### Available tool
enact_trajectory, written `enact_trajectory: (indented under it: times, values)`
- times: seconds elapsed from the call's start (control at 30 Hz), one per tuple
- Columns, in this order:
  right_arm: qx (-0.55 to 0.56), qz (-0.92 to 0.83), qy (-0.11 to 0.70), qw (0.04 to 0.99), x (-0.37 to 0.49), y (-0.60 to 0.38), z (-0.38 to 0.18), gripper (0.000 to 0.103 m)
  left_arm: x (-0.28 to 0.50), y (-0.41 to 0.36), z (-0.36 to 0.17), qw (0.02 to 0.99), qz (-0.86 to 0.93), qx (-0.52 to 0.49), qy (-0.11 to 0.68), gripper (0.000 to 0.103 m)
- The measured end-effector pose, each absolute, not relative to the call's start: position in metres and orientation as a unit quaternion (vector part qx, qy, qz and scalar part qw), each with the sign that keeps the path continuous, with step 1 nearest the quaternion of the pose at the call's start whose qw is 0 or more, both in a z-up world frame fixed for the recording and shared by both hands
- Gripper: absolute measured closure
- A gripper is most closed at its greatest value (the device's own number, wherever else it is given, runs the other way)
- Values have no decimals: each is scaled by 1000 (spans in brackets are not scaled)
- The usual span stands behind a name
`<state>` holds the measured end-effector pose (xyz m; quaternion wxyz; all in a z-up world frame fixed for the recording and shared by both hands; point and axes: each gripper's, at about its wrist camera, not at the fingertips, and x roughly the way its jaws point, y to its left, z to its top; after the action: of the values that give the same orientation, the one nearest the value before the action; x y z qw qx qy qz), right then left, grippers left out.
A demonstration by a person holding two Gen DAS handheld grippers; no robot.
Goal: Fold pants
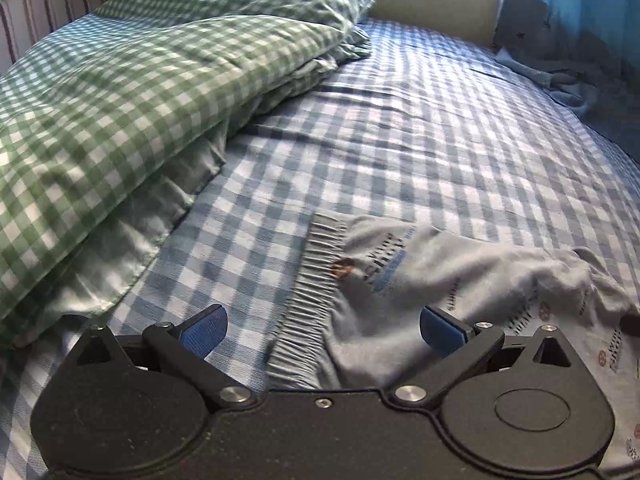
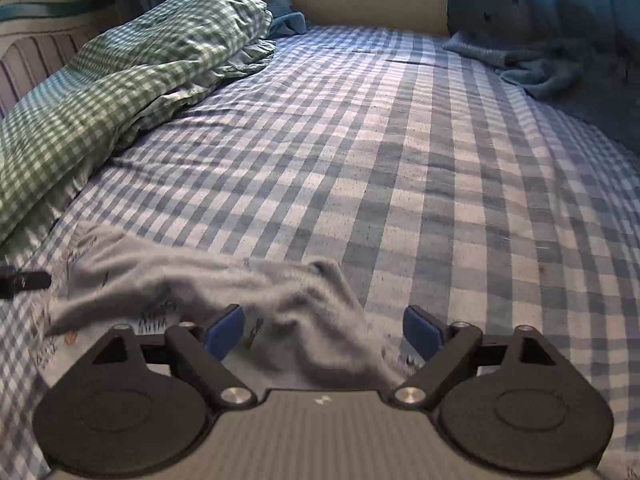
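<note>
One grey pants point(image 1: 420, 280), left claw point(image 1: 324, 328) spread, right claw point(image 2: 324, 332) spread, one bed point(image 2: 400, 140)

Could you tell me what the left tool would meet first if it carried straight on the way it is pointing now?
Most likely the pale grey printed pants, at their gathered elastic waistband, which lies between the open left tool fingers on the blue-and-white checked bedsheet. Depth is unclear, so how soon it would touch is uncertain.

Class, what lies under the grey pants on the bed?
The pants lie on the blue checked sheet, which shows all around them. Whatever is beneath the crumpled cloth is covered.
</note>
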<state>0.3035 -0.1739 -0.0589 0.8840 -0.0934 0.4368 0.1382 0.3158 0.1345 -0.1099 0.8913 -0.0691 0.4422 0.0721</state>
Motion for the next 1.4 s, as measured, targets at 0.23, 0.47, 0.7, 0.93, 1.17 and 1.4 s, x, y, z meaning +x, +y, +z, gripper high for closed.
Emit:
enact_trajectory:
  times: [0.23, 0.47, 0.7, 0.93, 1.17, 1.4]
  values:
    - [-122, 58, 512, 848, 214, -188, -98, 10, 304, 84, -145, 845, 73, 72, 525, 1]
    - [-63, 29, 526, 848, 152, -234, -101, 3, 284, 76, -133, 830, 95, 87, 543, 1]
    - [47, 4, 497, 867, 114, -312, -77, 0, 281, 9, -112, 838, 55, 106, 533, 1]
    - [121, -93, 462, 874, 92, -420, -59, 0, 311, -143, -85, 850, -134, 126, 494, 1]
    - [152, -152, 439, 872, 81, -533, -65, 0, 328, -337, -65, 797, -361, 251, 414, 1]
    - [158, -138, 406, 890, 84, -610, -71, 8, 348, -505, -79, 754, -451, 295, 376, 1]
